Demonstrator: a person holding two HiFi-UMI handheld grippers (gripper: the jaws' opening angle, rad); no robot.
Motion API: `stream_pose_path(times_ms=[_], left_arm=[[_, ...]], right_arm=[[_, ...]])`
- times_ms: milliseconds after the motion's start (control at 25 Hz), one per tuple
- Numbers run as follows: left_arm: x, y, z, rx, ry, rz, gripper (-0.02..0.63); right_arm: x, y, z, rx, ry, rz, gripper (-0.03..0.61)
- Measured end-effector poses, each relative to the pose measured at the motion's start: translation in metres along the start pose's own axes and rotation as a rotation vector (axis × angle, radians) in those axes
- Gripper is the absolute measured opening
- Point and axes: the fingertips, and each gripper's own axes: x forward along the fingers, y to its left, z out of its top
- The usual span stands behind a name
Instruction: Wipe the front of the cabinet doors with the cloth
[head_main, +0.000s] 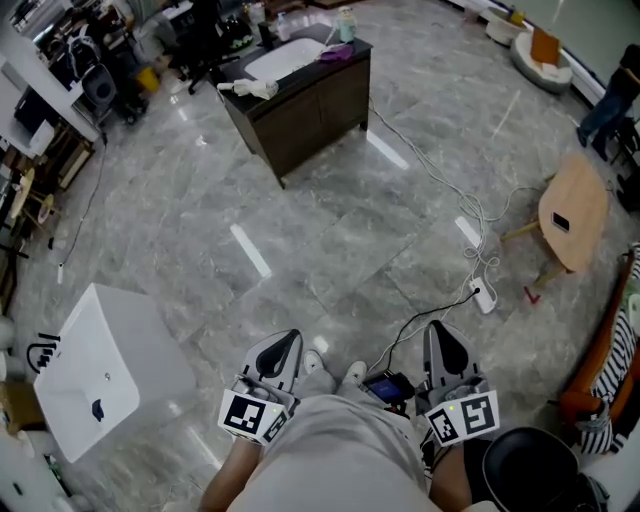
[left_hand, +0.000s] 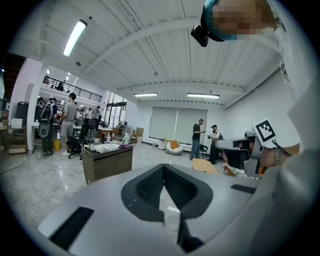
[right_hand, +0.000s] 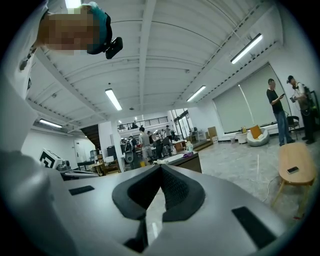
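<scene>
Head view: two grippers held low against the person's body, left gripper (head_main: 287, 340) and right gripper (head_main: 441, 332), each clenched with nothing between the jaws; both gripper views show the pads meeting at the tips. One dark cabinet (head_main: 305, 112) stands well apart across the grey floor (head_main: 300, 230). One white cloth (head_main: 250, 88) lies on its tabletop beside the sink (head_main: 283, 57), untouched. One white box (head_main: 95, 370) at left, one wooden stool (head_main: 572, 208) at right.
</scene>
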Motion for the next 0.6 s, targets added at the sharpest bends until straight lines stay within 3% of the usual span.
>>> stream_pose_path(times_ms=[280,600], left_arm=[[0.005,-0.010,-0.003,0.001,0.001,-0.031,0.005],[0.019,0.006,0.003,-0.021,-0.029,0.003,0.005]], right_arm=[[-0.002,0.004,0.002,0.014,-0.017,0.016,0.025],[0.005,-0.014,0.006,0.007,-0.033,0.004,0.025]])
